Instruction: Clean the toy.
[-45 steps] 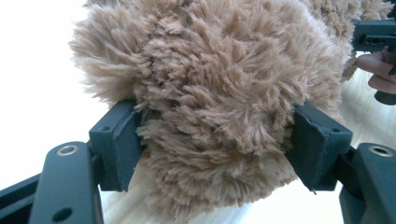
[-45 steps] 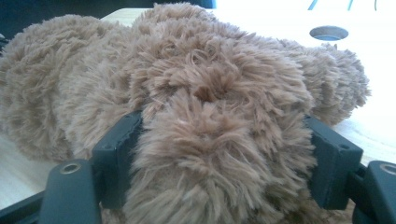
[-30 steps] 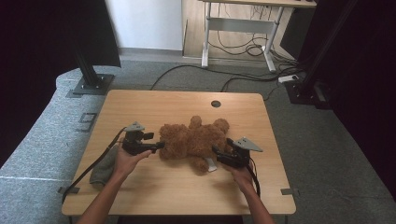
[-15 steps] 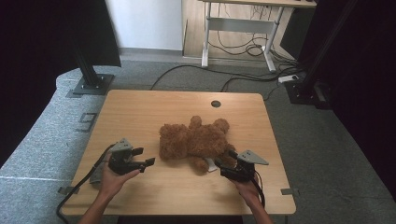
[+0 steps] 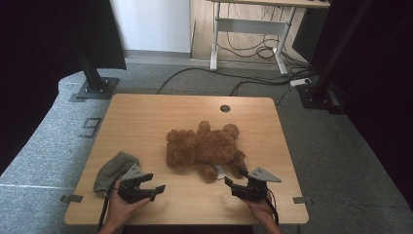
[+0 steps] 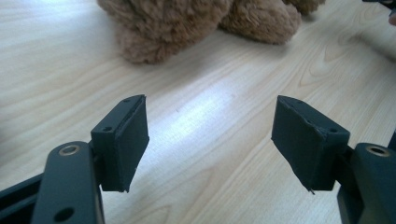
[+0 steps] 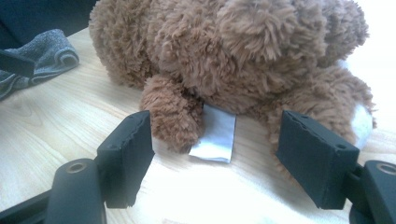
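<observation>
A brown plush teddy bear [image 5: 204, 148] lies in the middle of the wooden table [image 5: 146, 117], with a white label [image 5: 220, 170] sticking out at its near side. My left gripper [image 5: 153, 183] is near the front edge, left of the bear and well apart from it. Its jaws stand open over bare wood [image 6: 210, 100], and the bear [image 6: 187, 23] lies farther ahead. My right gripper [image 5: 234, 178] is open just short of the bear's near-right side. In the right gripper view [image 7: 215, 116] a furry limb [image 7: 170, 119] and the label [image 7: 215, 133] show between the jaws, untouched.
A crumpled grey cloth [image 5: 113, 168] lies at the table's front left, beside my left hand, and it shows far left in the right gripper view [image 7: 42, 56]. A round cable hole [image 5: 225, 108] is near the back edge. Stands and cables sit on the floor behind.
Both hands have drawn back from the bear toward the near edge. The left gripper has gone farther, down and left to beside the grey cloth. The bear stays in place.
</observation>
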